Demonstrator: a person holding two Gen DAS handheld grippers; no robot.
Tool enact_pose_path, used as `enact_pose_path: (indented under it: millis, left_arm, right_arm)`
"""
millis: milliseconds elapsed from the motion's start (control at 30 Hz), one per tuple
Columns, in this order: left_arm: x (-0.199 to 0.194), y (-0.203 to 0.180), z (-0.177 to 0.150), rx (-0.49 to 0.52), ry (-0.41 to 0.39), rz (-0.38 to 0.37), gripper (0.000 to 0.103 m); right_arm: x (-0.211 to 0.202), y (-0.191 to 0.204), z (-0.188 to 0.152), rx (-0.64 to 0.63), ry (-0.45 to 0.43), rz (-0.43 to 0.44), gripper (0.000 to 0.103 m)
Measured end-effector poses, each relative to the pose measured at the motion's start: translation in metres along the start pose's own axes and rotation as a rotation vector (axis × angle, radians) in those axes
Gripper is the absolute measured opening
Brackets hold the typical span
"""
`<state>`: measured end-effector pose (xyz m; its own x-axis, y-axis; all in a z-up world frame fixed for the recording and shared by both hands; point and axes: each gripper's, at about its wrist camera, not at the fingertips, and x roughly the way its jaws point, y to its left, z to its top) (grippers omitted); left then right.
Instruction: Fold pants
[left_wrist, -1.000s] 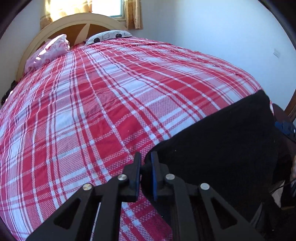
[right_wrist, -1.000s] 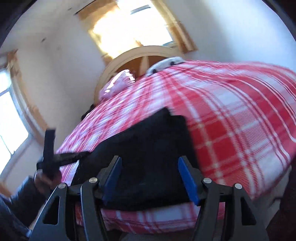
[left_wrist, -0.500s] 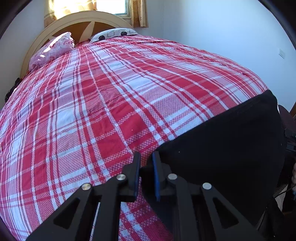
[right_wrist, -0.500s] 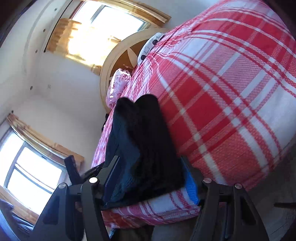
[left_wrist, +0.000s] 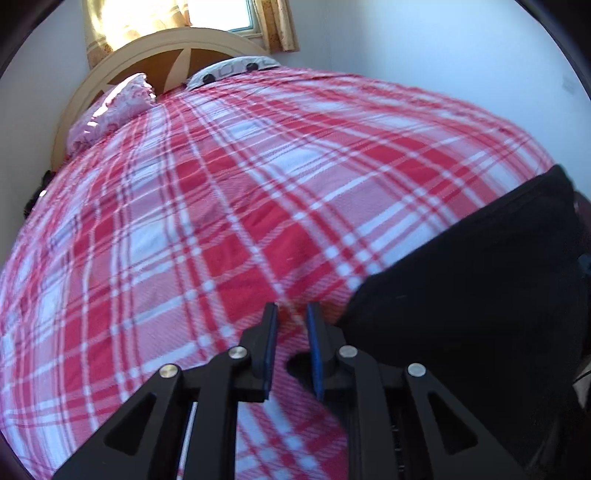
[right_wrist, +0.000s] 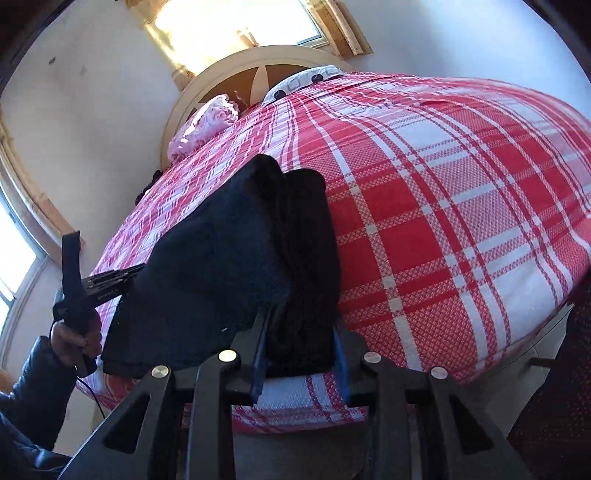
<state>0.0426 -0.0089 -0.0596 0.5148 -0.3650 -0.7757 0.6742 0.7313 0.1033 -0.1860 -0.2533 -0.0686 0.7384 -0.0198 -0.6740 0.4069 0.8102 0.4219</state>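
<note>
The black pants (left_wrist: 480, 295) lie folded near the foot edge of the bed, also shown in the right wrist view (right_wrist: 236, 258). My left gripper (left_wrist: 291, 317) is open by a small gap and empty, just left of the pants' corner, over the plaid cover. My right gripper (right_wrist: 299, 332) has its jaws around the thick folded end of the pants at the bed's edge; a folded layer stands up on the left side. The left gripper's handle and the hand holding it (right_wrist: 74, 291) show at the pants' far side.
The bed has a red and white plaid cover (left_wrist: 221, 221). Two pillows (left_wrist: 110, 107) lie by the curved headboard (left_wrist: 177, 44). White walls and windows surround the bed. The bed's foot edge (right_wrist: 517, 350) drops off at the right.
My left gripper has let go of the pants' corner, opened slightly and shifted left. My right gripper has narrowed around the pants' folded end, and its view has levelled out.
</note>
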Motion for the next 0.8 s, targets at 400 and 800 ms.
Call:
enact_pose_path:
  millis: [400,800]
  left_arm:
    - [-0.007,0.025,-0.005,-0.153,0.061,0.144,0.066]
    - [-0.045,0.009,-0.009,-0.245,0.054,0.213,0.079]
  right_arm:
    - [0.004,-0.018,-0.006,0.152,-0.029,0.079,0.035]
    - [0.005,-0.019,-0.007,0.165,-0.032,0.073,0.036]
